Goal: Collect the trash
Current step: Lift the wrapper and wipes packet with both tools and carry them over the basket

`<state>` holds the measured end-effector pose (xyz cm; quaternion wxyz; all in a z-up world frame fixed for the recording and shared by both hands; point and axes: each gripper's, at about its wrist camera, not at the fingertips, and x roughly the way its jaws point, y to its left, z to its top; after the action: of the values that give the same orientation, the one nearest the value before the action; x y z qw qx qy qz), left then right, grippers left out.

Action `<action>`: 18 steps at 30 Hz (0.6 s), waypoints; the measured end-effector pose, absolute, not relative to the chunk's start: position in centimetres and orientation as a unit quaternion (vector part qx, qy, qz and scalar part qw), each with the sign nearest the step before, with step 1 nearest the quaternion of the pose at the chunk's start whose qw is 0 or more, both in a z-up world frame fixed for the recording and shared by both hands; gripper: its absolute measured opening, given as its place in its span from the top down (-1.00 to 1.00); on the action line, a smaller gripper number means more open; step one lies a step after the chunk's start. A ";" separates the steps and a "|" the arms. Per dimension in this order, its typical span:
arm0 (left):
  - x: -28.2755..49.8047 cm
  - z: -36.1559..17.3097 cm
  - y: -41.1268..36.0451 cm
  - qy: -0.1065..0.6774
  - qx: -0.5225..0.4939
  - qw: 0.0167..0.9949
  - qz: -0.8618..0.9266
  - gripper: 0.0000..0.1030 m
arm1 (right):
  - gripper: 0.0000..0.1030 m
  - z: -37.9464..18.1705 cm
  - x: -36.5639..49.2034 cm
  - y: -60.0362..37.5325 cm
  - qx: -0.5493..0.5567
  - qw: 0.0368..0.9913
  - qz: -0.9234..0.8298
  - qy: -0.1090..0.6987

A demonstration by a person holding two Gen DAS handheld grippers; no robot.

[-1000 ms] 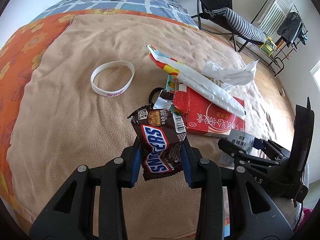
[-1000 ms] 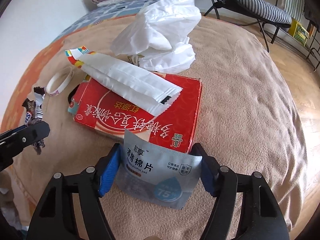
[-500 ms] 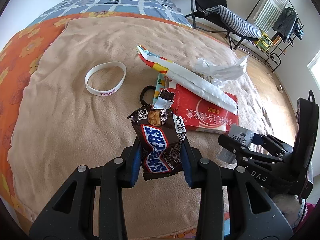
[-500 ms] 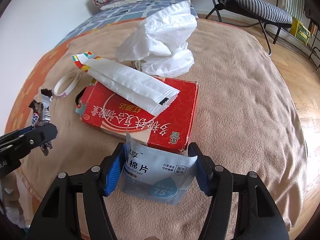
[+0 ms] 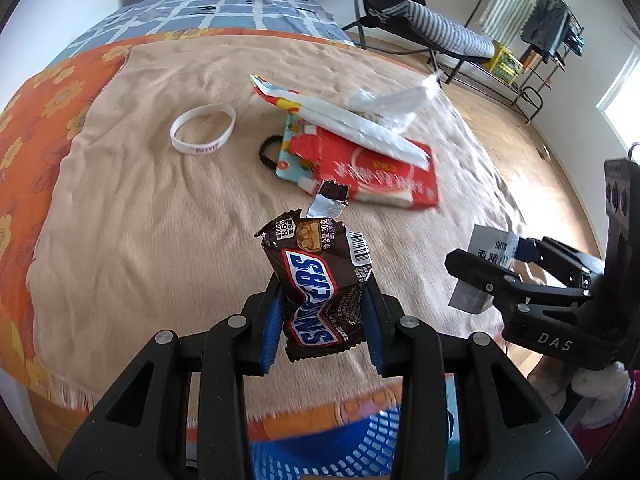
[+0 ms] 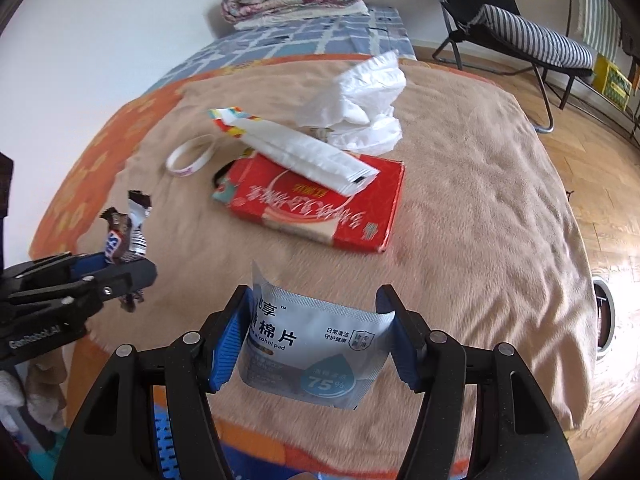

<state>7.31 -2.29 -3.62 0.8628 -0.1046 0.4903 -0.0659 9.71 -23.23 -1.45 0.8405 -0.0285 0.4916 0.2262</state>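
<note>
My left gripper [image 5: 322, 320] is shut on a brown Snickers wrapper [image 5: 316, 284] and holds it above the near edge of the bed; it also shows in the right wrist view [image 6: 124, 240]. My right gripper [image 6: 316, 336] is shut on a pale blue alcohol pad packet [image 6: 316, 348], also seen in the left wrist view [image 5: 486, 264]. On the tan blanket [image 5: 140, 220] lie a red flattened box [image 5: 372, 172], a white wrapper with coloured end [image 5: 340, 120] and a crumpled white plastic bag [image 6: 360, 104].
A blue mesh basket [image 5: 340, 440] sits below the bed's near edge, under both grippers. A white wristband [image 5: 202, 128] and a black hair tie [image 5: 268, 152] lie on the blanket. A folding chair [image 5: 408, 12] and wooden floor are at the right.
Both grippers have pulled back from the bed's middle toward its near edge, carrying their wrappers. The blue basket has come into view below them.
</note>
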 end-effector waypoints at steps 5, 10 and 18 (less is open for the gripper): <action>4.4 -3.5 -3.4 0.487 -0.082 0.866 -0.075 0.31 | -0.22 -0.8 6.7 -23.2 -0.038 0.840 0.242 0.484; 1.4 -4.1 -3.9 0.493 -0.075 0.863 -0.082 0.31 | -0.22 -1.1 4.1 -23.5 -0.044 0.835 0.255 0.486; -2.6 -5.9 -4.2 0.508 -0.085 0.853 -0.087 0.31 | -0.22 -2.6 0.0 -23.3 -0.049 0.819 0.269 0.504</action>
<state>-2.61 -4.24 -5.86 0.8527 -0.0854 0.5079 -0.0870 0.01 -23.25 -2.60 0.8192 -0.0492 0.5040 0.2691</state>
